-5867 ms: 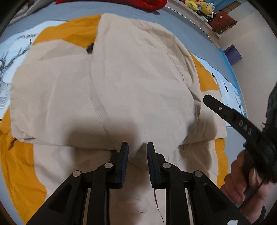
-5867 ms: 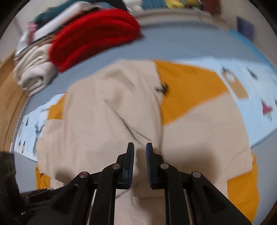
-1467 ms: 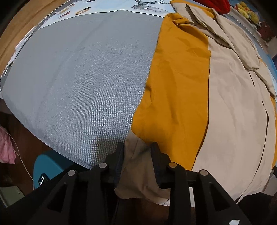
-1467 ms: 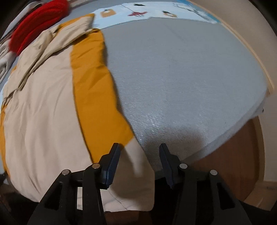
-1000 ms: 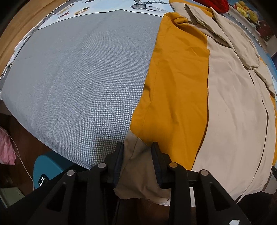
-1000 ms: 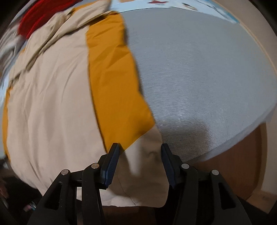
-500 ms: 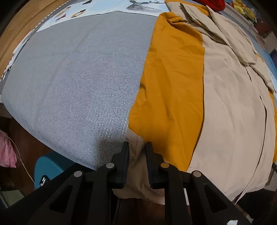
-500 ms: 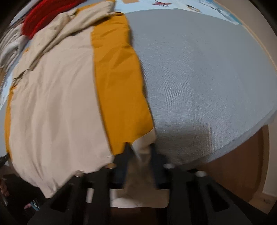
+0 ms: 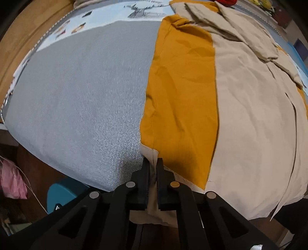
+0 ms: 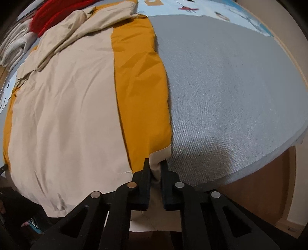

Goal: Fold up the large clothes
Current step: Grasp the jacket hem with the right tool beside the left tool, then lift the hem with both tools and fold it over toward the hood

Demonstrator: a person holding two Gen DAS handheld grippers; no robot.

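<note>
A large beige and mustard-yellow garment lies spread lengthwise on a grey bed, its sleeves folded in at the far end. My left gripper is shut on the garment's near left hem corner, at the bed's near edge. In the right wrist view the same garment fills the left half, and my right gripper is shut on its near right hem corner. The hem hangs below both grippers, over the bed edge.
The grey bed surface extends to the right, with a blue printed sheet at the far end. A red garment and folded pale clothes lie at the far left. A teal object and pink cloth sit beside the bed.
Both grippers have closed on the hem corners: the left shut first, the right went from wide open to shut. The cloth between the jaws is now pinched narrow.
</note>
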